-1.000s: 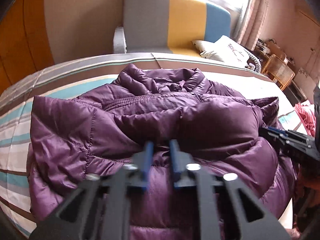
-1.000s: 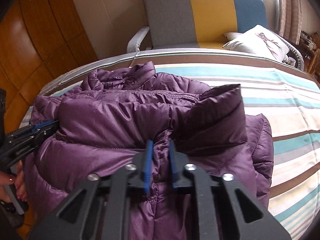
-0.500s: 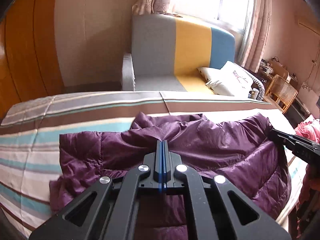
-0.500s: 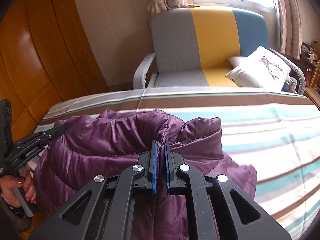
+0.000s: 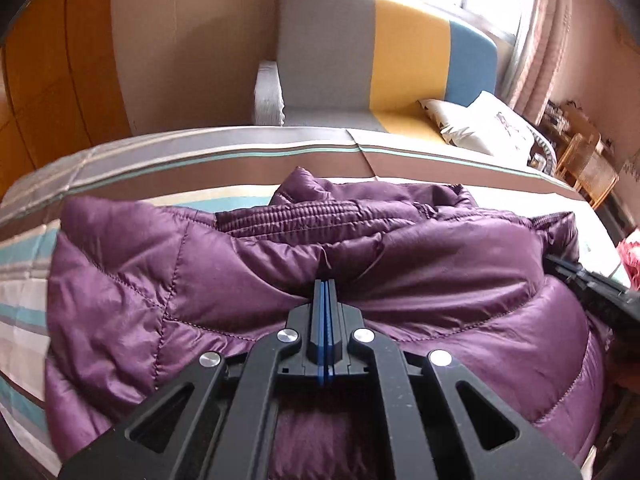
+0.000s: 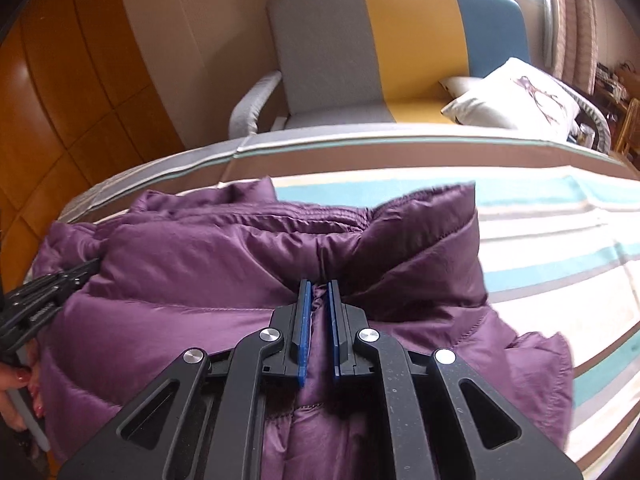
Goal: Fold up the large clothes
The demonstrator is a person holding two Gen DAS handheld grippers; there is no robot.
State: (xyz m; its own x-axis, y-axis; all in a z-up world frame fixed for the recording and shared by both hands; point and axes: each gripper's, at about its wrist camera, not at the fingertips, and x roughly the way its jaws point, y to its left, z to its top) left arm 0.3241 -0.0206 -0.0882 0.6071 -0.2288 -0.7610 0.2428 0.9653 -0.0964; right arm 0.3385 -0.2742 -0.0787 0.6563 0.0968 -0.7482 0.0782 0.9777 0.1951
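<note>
Left gripper (image 5: 325,286): jaws fully closed, blue pads pressed together, tips pinching a fold of the purple puffer jacket (image 5: 248,280). Whether much fabric lies between the pads cannot be told; the cloth puckers right at the tips.

Right gripper (image 6: 318,286): jaws nearly closed, clamped on a ridge of the same jacket, with purple fabric visibly between the blue pads (image 6: 304,320).

Jacket lies bunched on the striped bedspread (image 6: 560,240), directly beneath and ahead of both grippers; a folded layer rises just beyond the tips. To the right of the right gripper, one stiff corner stands upright.

Beyond the bed, ahead of both grippers, stands a grey, yellow and blue sofa (image 6: 400,40) bearing a white cushion (image 6: 516,96).
</note>
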